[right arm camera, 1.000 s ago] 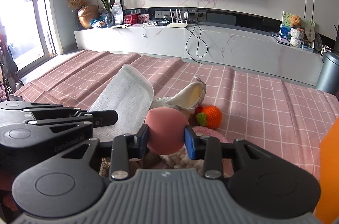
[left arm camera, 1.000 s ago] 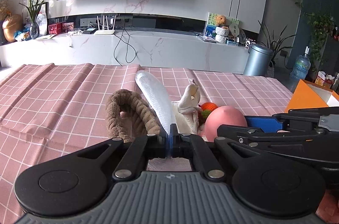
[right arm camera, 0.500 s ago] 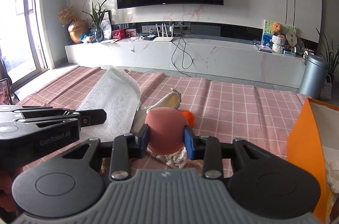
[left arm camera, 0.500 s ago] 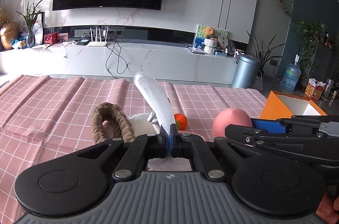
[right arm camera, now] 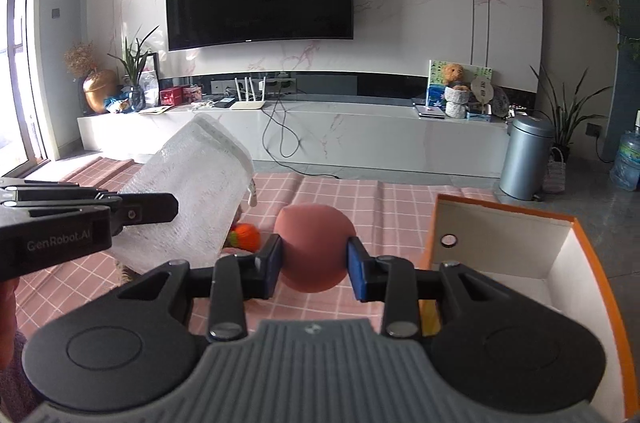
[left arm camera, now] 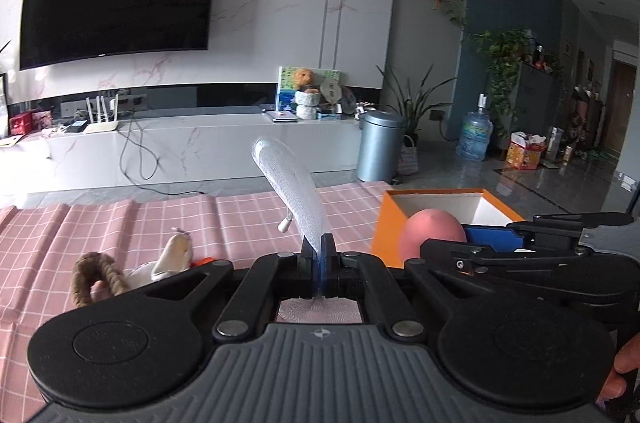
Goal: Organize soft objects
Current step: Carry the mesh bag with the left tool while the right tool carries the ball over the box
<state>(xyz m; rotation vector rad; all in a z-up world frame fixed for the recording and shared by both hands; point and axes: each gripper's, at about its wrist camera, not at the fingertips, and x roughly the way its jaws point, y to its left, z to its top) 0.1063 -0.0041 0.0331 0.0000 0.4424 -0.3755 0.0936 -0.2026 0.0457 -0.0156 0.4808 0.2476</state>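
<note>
My left hand-held gripper (left arm camera: pixel 319 255) was clamped on the white mesh pouch (left arm camera: pixel 292 191), which rose toward 11 o'clock; my right hand-held gripper (right arm camera: pixel 314 261) squeezed the pink ball (right arm camera: pixel 314 249), orange box (right arm camera: pixel 592 263) at 3 o'clock.

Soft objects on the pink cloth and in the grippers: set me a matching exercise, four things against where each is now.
1 white mesh pouch
2 pink ball
3 orange knitted ball
4 brown braided rope toy

a lying on the checked cloth, leftmost in the left wrist view
b in the right gripper
c in the left gripper
d on the cloth, partly behind the pouch

1-c, 2-b, 3-d, 4-a
</note>
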